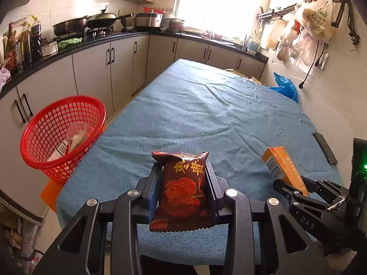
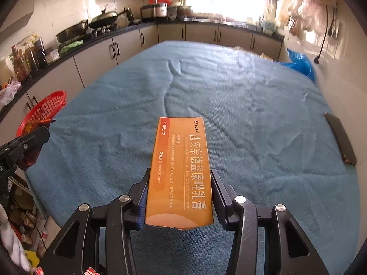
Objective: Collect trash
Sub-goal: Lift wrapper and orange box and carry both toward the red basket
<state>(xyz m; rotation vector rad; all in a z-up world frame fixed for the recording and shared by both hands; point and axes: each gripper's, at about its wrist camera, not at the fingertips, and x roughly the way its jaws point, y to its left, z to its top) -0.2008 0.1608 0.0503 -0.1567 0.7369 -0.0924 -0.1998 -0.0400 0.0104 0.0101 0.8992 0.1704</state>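
My left gripper [image 1: 182,174] is shut on a dark red snack packet [image 1: 182,188] with gold lettering and holds it above the near end of the blue-covered table [image 1: 195,105]. My right gripper [image 2: 180,181] is shut on an orange medicine carton [image 2: 181,167] and holds it above the table; the carton also shows in the left wrist view [image 1: 283,168]. A red mesh basket [image 1: 62,135] stands left of the table with some packaging inside it; it also shows in the right wrist view [image 2: 43,112].
A dark phone [image 2: 340,138] lies near the table's right edge. A blue plastic bag [image 1: 285,87] sits at the far right by the wall. Kitchen counters with woks and bottles run along the left and back. Bags hang on the right wall.
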